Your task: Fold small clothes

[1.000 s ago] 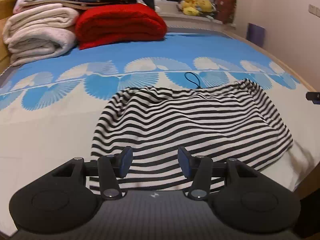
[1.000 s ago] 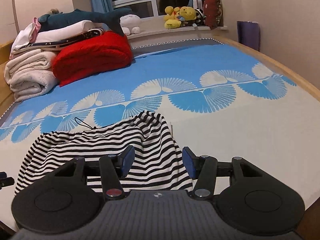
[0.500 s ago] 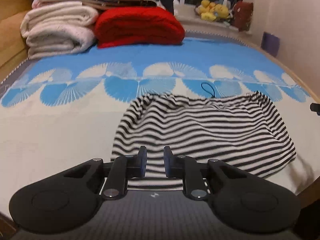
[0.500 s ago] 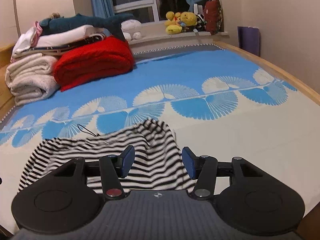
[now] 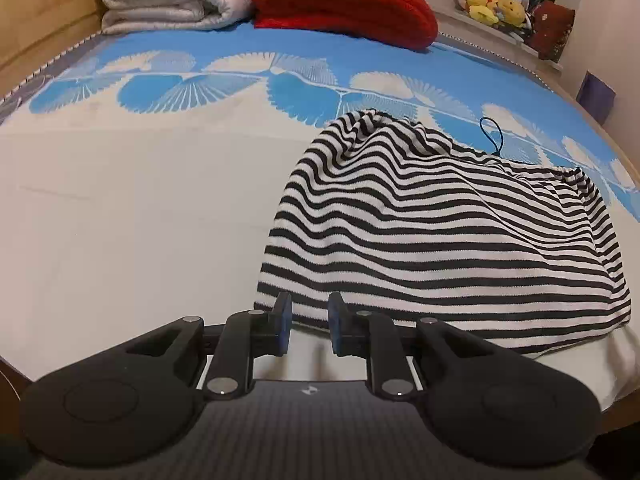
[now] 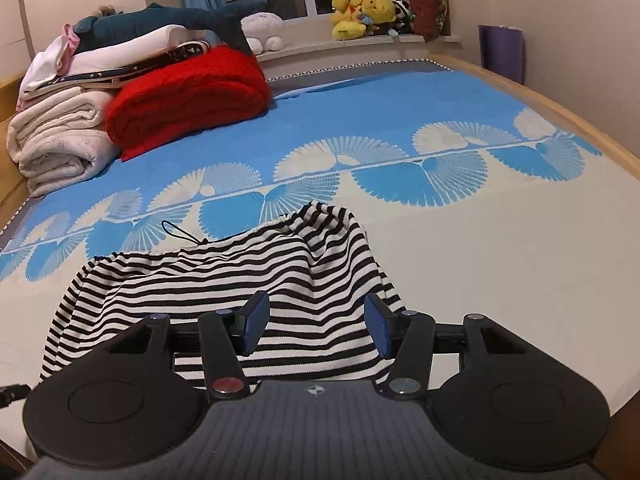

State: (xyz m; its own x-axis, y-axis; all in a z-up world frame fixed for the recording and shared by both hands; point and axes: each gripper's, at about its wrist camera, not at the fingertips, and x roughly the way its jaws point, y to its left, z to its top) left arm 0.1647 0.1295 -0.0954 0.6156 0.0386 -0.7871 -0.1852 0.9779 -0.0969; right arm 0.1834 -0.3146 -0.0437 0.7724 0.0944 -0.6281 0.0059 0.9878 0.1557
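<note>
We judge the black-and-white striped knit garment (image 5: 440, 240) light, soft and floppy, so it should be pinched at its near hem corners, not mid-panel. It lies rumpled on the pale near part of the blue fan-patterned bedspread (image 5: 140, 208), close to the bed's near edge. Our left gripper (image 5: 307, 322), jaws narrowed but empty, sits at the hem's left corner. Our right gripper (image 6: 316, 326) hovers wide over the hem's right side.
</note>
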